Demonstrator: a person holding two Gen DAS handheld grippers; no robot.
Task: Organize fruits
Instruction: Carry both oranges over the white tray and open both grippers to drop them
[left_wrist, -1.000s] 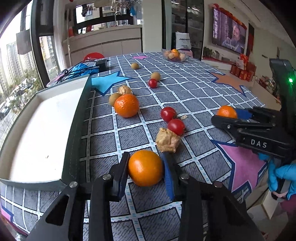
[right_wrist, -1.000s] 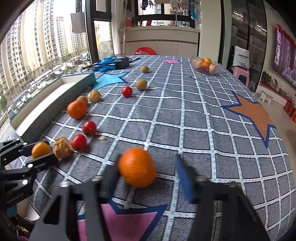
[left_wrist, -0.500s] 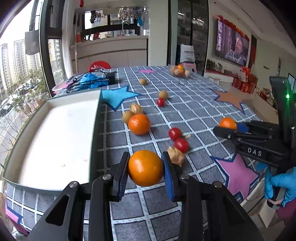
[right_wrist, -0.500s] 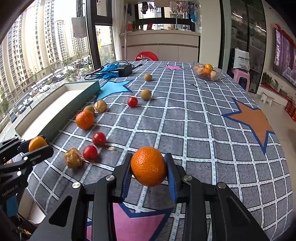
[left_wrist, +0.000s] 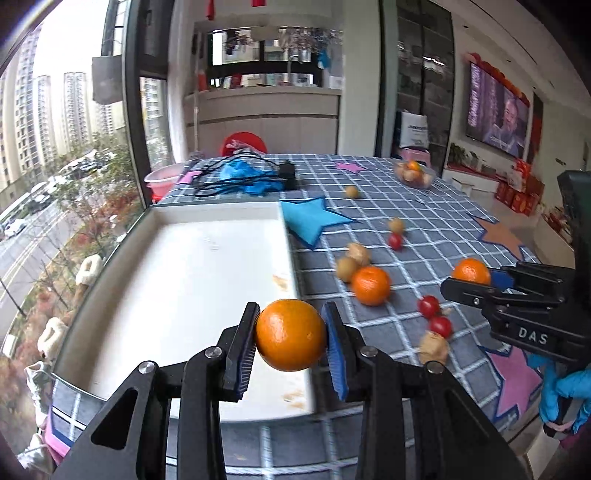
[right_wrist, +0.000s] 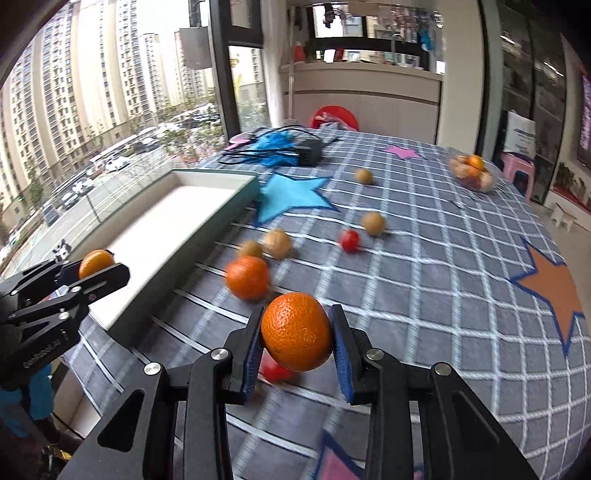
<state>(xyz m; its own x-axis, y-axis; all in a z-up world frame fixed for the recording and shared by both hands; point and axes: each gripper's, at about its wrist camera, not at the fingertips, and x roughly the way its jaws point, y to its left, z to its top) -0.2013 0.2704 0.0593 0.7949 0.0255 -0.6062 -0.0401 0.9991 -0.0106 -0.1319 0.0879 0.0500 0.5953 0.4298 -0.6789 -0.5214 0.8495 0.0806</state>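
At lower centre of the left wrist view, the left hand-held gripper (left_wrist: 290, 338) pinches an orange (left_wrist: 290, 335) between its blue pads, held above the near right edge of a white tray (left_wrist: 177, 280) that fills the left of the frame on the checked counter (left_wrist: 424, 221). Right of the tray, a loose orange (left_wrist: 370, 285), red cherry tomatoes (left_wrist: 428, 306) and small brown fruits lie scattered on the cloth. At the right edge, the other tool appears gripping its own fruit. At lower centre of the right wrist view, the right hand-held gripper (right_wrist: 295, 341) clamps a second orange (right_wrist: 296, 331) clear of the counter, with a fruit bowl (right_wrist: 472, 173) in the upper right
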